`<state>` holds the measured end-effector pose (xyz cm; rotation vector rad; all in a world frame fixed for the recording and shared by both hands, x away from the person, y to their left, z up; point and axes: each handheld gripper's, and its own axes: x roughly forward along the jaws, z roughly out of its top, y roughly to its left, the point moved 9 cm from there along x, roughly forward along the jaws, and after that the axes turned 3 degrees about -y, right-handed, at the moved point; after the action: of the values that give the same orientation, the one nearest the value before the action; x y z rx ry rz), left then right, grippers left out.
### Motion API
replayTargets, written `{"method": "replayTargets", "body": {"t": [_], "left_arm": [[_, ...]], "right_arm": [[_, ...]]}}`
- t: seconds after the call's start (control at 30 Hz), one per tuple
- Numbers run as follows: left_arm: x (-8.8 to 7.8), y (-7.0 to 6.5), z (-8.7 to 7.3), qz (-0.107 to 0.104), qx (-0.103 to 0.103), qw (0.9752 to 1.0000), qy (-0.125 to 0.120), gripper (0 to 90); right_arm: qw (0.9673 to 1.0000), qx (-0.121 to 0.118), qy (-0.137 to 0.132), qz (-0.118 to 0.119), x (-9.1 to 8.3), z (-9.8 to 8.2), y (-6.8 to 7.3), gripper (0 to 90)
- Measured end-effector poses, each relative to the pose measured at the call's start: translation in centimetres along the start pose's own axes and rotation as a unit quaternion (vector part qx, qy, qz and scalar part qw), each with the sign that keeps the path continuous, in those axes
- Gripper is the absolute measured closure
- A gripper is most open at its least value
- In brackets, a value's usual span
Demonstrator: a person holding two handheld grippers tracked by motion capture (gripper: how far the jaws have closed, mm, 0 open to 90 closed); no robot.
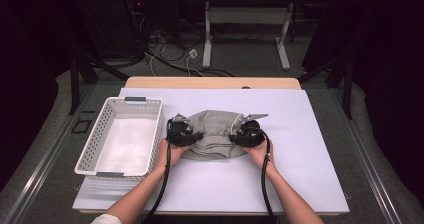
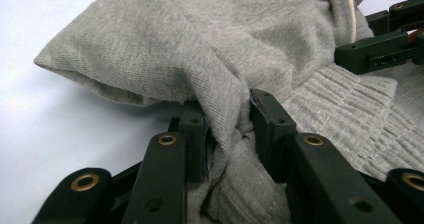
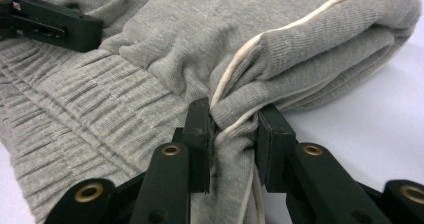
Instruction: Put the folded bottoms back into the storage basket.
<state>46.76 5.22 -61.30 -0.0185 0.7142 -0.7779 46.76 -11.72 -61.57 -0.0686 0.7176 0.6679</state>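
Forearms reaching in from the near edge, left gripper (image 1: 186, 135) and right gripper (image 1: 244, 134) each clamped on bunched grey garment (image 1: 215, 133) mid-table, white perforated basket (image 1: 92, 146) just left, white mat (image 1: 300, 154) underneath.

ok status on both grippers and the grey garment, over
Left gripper and right gripper shut on grey garment, one each side. Garment bunched on white mat. Basket alongside, nothing blocking.
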Motion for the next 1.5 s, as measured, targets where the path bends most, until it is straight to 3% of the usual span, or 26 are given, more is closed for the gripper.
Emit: {"method": "replayTargets", "body": {"t": [0.43,0.9,1.5], "left_arm": [[-0.6,-0.5,0.6,0.003,0.004,0.9998,-0.02,71.1],[-1.5,-1.9,1.3,0.002,0.033,0.9988,-0.035,70.9],[-2.6,-2.6,2.1,0.001,0.045,0.9979,-0.046,71.0]], "right_arm": [[0.9998,-0.016,-0.009,-0.011,-0.6,0.5,0.3,71.4],[0.999,-0.035,-0.023,-0.016,-1.9,1.1,0.7,71.6],[0.9975,-0.051,-0.044,-0.021,-3.3,2.3,1.2,71.8]]}}
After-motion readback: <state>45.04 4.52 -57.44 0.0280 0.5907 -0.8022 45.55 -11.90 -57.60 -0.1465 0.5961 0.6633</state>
